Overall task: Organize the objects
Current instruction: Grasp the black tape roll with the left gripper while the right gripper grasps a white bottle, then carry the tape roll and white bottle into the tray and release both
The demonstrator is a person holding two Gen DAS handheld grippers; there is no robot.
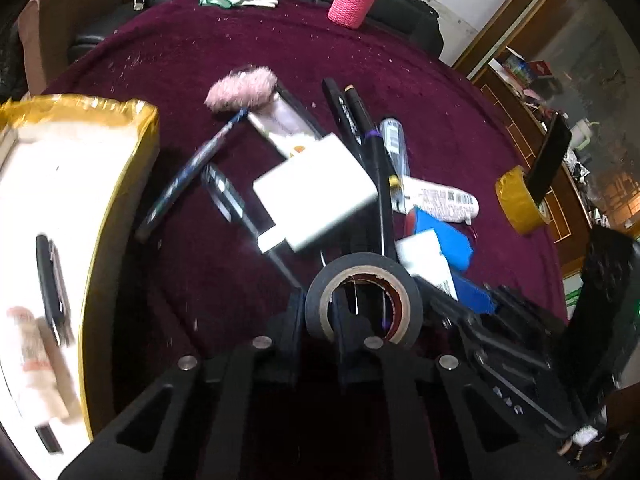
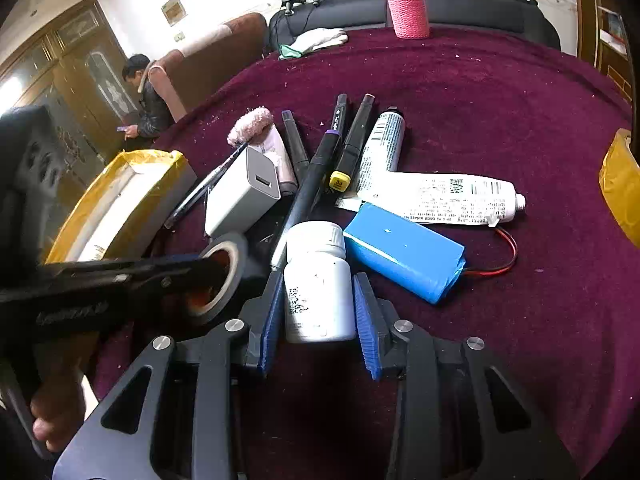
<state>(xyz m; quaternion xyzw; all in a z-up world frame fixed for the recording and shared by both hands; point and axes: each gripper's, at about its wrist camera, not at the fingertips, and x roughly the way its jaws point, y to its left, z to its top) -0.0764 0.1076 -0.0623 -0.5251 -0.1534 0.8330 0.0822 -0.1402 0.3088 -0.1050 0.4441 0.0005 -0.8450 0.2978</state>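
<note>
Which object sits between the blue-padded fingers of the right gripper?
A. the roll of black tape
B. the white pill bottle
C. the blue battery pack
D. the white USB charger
B: in the right wrist view the right gripper has its blue pads on either side of the white pill bottle, while the blue battery pack lies beside it on the maroon cloth.

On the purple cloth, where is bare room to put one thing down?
Bare cloth lies between the pink bottle and the marker pile, also right of the white tube toward the yellow tape. Around the charger and blue battery pack it is crowded.
</note>
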